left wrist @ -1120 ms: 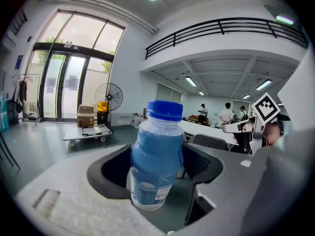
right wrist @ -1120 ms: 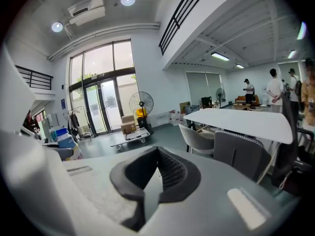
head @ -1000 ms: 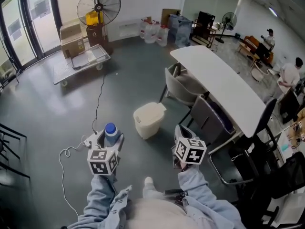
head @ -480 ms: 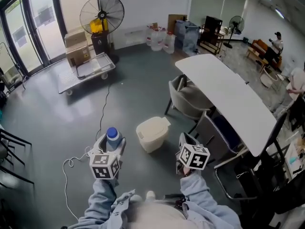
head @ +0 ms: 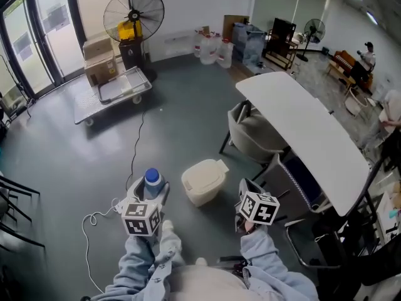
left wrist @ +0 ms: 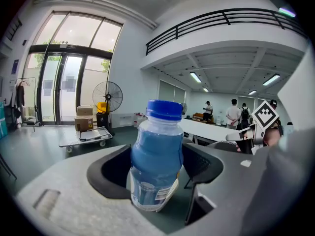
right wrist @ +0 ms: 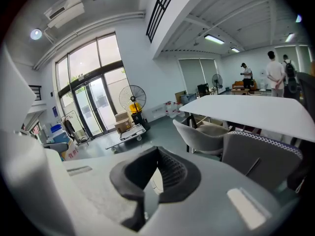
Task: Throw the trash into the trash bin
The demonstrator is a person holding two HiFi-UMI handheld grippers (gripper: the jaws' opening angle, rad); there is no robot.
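- The left tool (head: 150, 192) is found clamped on a blue bottle (left wrist: 156, 151), gripped low on its body; the bottle is held upright, its blue cap uppermost and a label showing near its base.
- The right tool (right wrist: 156, 154) is found with its jaws drawn together at the tips, nothing being held between them.
- In the head view both tools are held low in front of the person, the left one with the bottle to the left of the trash bin (head: 204, 180) and the right one to its right.
- The trash bin (cream-coloured, lid closed) stands on the grey floor (head: 75, 149), just ahead of and between the two tools; the bottle is apart from it.
- A grey chair (head: 254, 130) is noted behind the bin, and a white cable (head: 133, 149) is seen on the floor near the left tool.
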